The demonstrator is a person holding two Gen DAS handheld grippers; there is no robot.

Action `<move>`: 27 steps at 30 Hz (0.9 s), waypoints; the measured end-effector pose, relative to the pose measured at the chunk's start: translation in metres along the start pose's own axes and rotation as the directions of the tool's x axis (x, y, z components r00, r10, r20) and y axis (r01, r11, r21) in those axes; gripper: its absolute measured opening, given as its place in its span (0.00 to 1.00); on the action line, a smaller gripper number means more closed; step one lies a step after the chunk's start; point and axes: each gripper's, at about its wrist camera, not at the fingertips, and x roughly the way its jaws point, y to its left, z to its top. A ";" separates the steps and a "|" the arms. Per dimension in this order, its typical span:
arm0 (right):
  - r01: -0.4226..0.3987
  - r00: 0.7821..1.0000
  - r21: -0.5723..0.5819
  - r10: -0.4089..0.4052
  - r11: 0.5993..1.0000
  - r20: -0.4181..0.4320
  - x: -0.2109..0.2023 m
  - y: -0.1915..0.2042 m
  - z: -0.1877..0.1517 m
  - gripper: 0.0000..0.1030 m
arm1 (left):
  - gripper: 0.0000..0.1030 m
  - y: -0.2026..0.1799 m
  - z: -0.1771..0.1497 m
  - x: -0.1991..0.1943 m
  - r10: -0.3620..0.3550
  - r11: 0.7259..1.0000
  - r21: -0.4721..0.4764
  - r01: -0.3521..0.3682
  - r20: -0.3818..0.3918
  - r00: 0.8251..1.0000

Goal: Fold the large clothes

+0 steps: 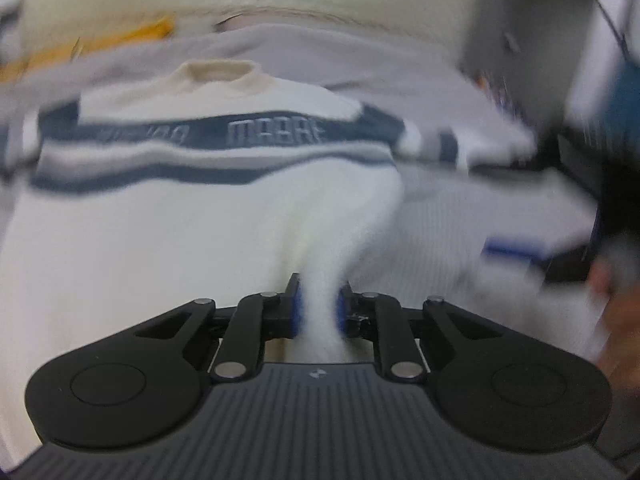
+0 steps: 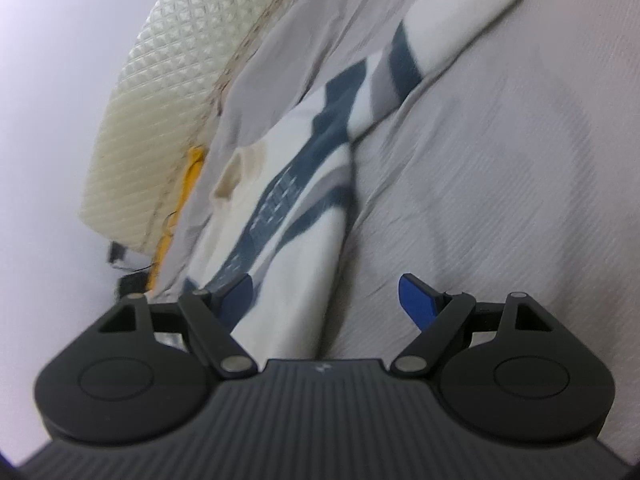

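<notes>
Item: one large cream sweater (image 1: 168,240) with navy and grey chest bands, lying front-up on a pale grey bedsheet (image 2: 500,160), collar toward a quilted cream headboard (image 2: 160,60). One sleeve (image 2: 440,24) stretched away across the sheet.

Left gripper (image 1: 318,304): closed on a bunched ridge of the sweater's lower edge, the blue pads pinching the cream fabric between them.

Right gripper (image 2: 328,296): jaws wide apart and holding nothing. The sweater's side edge ran up between the two fingers, nearer the left-hand one; whether either pad touched the cloth could not be told.

Risks noted: the left pinch took only a narrow twist of knit, so a hard pull might slip it free or drag the whole garment across the sheet rather than lift a clean fold. With one gripper holding and the other empty, lifting would probably skew the hem and crease the body unevenly. If the right jaws closed where they stood, they might gather bedsheet along with the sweater edge. The left view was blurred, so finer detail went unrecorded.
</notes>
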 end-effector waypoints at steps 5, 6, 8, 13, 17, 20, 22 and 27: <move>-0.121 0.988 0.075 0.127 0.990 -0.084 0.018 -0.004 -0.012 0.80 | 0.16 0.054 0.013 -0.001 -0.082 0.953 -0.292 0.079 0.003 0.997; -0.151 0.982 0.105 0.162 0.983 -0.100 0.023 -0.005 -0.015 0.80 | 0.15 0.064 0.013 0.001 -0.097 0.933 -0.348 0.092 0.004 0.995; -0.199 0.968 0.153 0.219 0.968 -0.125 0.031 -0.006 -0.020 0.80 | 0.15 0.081 0.012 0.004 -0.116 0.892 -0.439 0.107 0.007 0.993; -0.241 0.943 0.177 0.273 0.954 -0.188 0.051 -0.001 -0.033 0.80 | 0.15 0.115 0.000 0.008 -0.174 0.757 -0.633 0.159 0.038 0.984; -0.266 0.917 0.225 0.318 0.937 -0.243 0.071 -0.001 -0.043 0.80 | 0.15 0.124 -0.001 0.006 -0.160 0.726 -0.669 0.159 0.060 0.985; -0.260 0.906 0.238 0.321 0.936 -0.275 0.087 0.000 -0.051 0.79 | 0.15 0.128 0.000 0.005 -0.155 0.714 -0.681 0.160 0.069 0.985; -0.250 0.896 0.250 0.321 0.935 -0.305 0.099 -0.002 -0.058 0.79 | 0.15 0.129 0.000 0.005 -0.147 0.710 -0.686 0.157 0.073 0.986; -0.293 0.882 0.298 0.377 0.909 -0.283 0.118 0.002 -0.068 0.79 | 0.15 0.130 -0.002 0.005 -0.151 0.691 -0.703 0.168 0.087 0.985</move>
